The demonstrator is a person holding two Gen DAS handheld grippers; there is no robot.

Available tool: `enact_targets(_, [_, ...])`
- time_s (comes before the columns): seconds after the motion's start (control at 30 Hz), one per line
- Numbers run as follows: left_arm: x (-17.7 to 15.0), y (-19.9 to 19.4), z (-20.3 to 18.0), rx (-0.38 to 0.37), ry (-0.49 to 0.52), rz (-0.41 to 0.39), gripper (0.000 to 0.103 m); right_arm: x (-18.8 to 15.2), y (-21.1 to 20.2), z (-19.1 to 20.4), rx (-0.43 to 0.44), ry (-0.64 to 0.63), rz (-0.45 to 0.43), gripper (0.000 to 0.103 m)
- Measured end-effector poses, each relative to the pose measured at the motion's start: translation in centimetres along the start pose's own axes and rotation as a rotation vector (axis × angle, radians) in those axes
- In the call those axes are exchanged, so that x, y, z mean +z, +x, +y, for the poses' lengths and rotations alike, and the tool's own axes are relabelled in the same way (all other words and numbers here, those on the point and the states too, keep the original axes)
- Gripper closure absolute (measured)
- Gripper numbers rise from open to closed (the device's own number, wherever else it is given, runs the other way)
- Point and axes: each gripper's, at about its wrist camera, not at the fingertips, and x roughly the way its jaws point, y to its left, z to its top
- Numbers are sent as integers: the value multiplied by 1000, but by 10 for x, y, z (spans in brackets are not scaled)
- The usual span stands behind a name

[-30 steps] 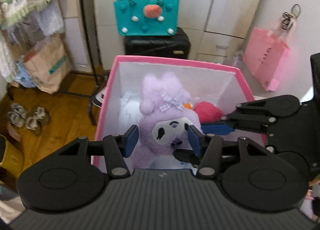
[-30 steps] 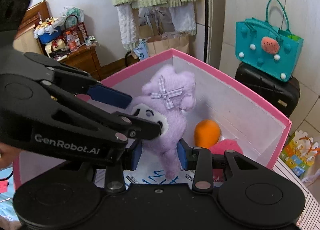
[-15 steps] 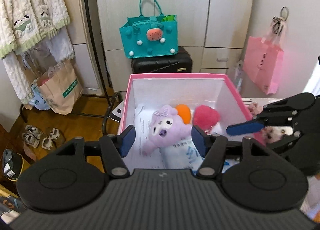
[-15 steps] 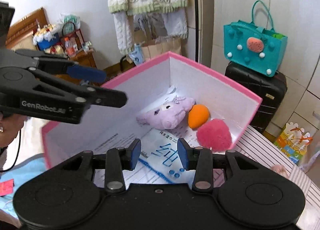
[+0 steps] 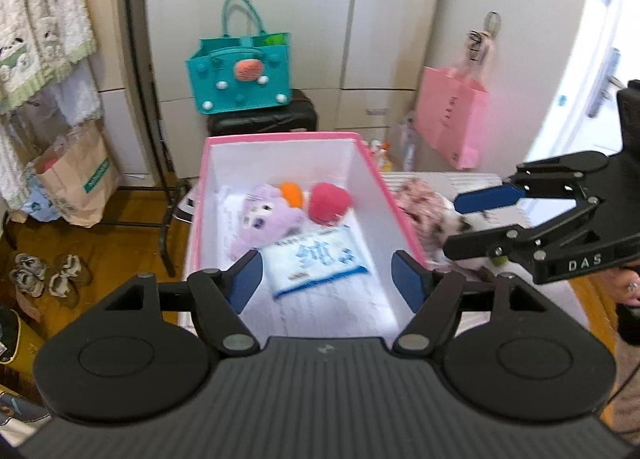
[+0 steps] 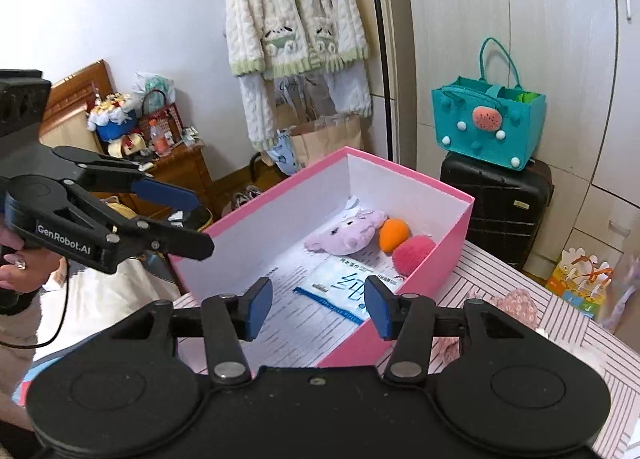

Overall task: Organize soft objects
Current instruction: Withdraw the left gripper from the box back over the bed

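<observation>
A pink box (image 5: 280, 137) (image 6: 456, 239) with white walls holds a purple plush toy (image 5: 268, 219) (image 6: 348, 235), an orange soft ball (image 5: 292, 193) (image 6: 394, 235), a pink pompom (image 5: 330, 203) (image 6: 412, 255) and a blue-white tissue pack (image 5: 320, 259) (image 6: 344, 287). My left gripper (image 5: 326, 279) (image 6: 196, 219) hovers above the box's near end. Its jaws are opening and nothing is between them. My right gripper (image 6: 318, 305) (image 5: 468, 219) hangs over the box's right side, jaws also opening and empty. A floral soft item (image 5: 424, 203) (image 6: 516, 301) lies on the striped table beside the box.
A teal felt bag (image 5: 240, 75) sits on a black suitcase (image 6: 500, 203) behind the box. A pink paper bag (image 5: 452, 115) hangs at the right. A knitted cardigan (image 6: 296, 31), a brown paper bag (image 5: 76, 187) and shoes (image 5: 44, 275) are at the left.
Both grippers let go of the purple plush, drew back and rose away from the box. The plush now lies on the box floor. Both pairs of jaws stand wider.
</observation>
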Motion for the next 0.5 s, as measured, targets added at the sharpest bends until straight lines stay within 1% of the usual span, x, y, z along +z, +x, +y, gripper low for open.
enact_targets(0.1, [-6, -14, -13, -36, 9, 10, 31, -7, -21, 7, -1, -12, -21, 39])
enact_targets(0.2, [-19, -29, -32, -94, 43, 1, 29, -18, -41, 15, 8, -57, -38, 39])
enact_targets(0.3, [-32, -42, -53, -134, 88, -12, 27, -32, -61, 22, -3, -70, -65, 35])
enact_targets(0.4, [-42, -51, -73, -147, 143, -21, 26, -47, -82, 26, -30, -95, -98, 30])
enact_targets(0.5, [-49, -52, -93, -145, 202, -16, 26, -64, -99, 28, -54, -130, -120, 30])
